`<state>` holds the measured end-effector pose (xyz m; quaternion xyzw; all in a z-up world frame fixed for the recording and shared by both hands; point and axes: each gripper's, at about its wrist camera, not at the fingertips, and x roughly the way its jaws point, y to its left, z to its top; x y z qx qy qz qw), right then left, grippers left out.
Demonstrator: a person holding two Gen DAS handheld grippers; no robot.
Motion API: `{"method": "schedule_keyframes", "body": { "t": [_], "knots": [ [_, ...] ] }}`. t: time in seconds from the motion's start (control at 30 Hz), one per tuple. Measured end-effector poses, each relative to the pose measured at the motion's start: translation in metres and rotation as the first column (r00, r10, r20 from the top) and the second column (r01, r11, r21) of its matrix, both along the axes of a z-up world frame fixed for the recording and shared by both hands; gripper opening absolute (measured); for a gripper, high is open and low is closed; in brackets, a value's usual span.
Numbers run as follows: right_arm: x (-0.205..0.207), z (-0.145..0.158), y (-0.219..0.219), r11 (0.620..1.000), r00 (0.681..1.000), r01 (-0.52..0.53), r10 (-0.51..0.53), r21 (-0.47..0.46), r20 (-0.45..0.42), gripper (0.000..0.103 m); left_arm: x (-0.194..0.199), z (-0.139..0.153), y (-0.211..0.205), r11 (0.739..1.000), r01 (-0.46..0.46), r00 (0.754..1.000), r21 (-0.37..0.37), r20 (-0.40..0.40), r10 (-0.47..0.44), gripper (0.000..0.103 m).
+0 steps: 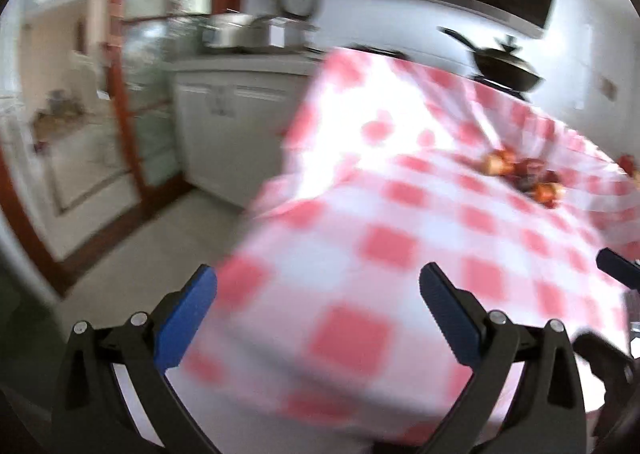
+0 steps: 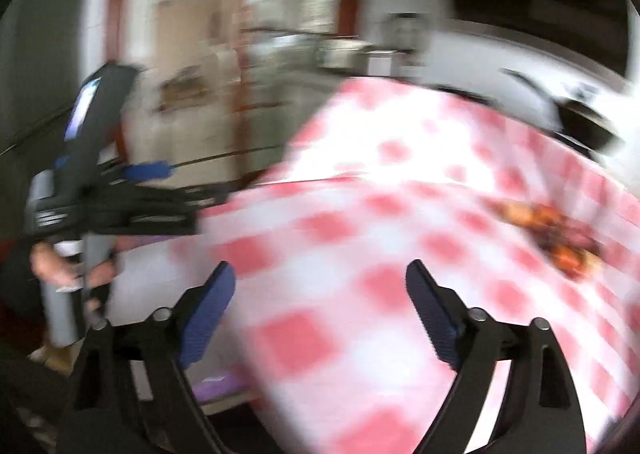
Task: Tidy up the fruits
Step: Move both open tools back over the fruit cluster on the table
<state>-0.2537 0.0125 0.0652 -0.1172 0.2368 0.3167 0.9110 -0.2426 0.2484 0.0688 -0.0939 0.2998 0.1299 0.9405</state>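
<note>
Fruits [image 1: 520,178], seemingly apples, lie on checked cloth [image 1: 360,246] well beyond both empty, wide-apart claws [image 1: 318,290] [image 2: 320,286]

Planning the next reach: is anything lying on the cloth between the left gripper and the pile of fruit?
Nothing visible. Only bare checked tablecloth lies between the open, empty left gripper and the fruit clustered farther back to the right. The view is blurred, so small items could be missed.

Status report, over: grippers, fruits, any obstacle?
Left gripper open, empty. Right gripper open, empty. Fruits clustered on checkered cloth, untouched. Nothing between grippers and fruits.
</note>
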Motion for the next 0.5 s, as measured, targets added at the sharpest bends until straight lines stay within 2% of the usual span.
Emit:
{"method": "schedule_keyframes", "body": {
  "t": [0.07,0.13,0.17,0.2,0.27,0.4,0.47,0.5],
  "knots": [
    [0.030,-0.003,-0.034,0.992,0.991,0.120,-0.118,0.032,-0.058,0.086,0.034,-0.004,-0.023,0.998,0.054,0.998,-0.017,-0.026,-0.055,0.101],
    [0.063,-0.009,-0.073,0.968,0.965,0.242,-0.235,0.058,-0.116,0.086,0.075,-0.011,-0.049,0.995,0.094,0.993,-0.022,-0.073,-0.095,0.101],
    [0.082,-0.013,-0.094,0.946,0.940,0.319,-0.310,0.050,-0.141,0.086,0.097,-0.015,-0.065,0.993,0.116,0.989,-0.025,-0.093,-0.118,0.101],
    [0.096,-0.016,-0.109,0.932,0.924,0.359,-0.348,0.046,-0.159,0.086,0.109,-0.018,-0.076,0.990,0.135,0.985,-0.028,-0.103,-0.137,0.101],
    [0.123,-0.026,-0.140,0.887,0.872,0.459,-0.439,0.049,-0.218,0.086,0.137,-0.024,-0.098,0.984,0.176,0.977,-0.043,-0.113,-0.179,0.101],
    [0.179,-0.051,-0.164,0.812,0.784,0.582,-0.549,0.039,-0.289,0.083,0.197,-0.034,-0.140,0.965,0.257,0.956,-0.045,-0.135,-0.260,0.101],
    [0.210,-0.060,-0.172,0.784,0.749,0.621,-0.589,0.011,-0.304,0.080,0.217,-0.039,-0.154,0.960,0.276,0.951,-0.044,-0.135,-0.280,0.101],
    [0.219,-0.061,-0.174,0.779,0.742,0.627,-0.598,-0.002,-0.302,0.078,0.226,-0.042,-0.160,0.956,0.290,0.945,-0.054,-0.142,-0.295,0.101]
  ]
}}
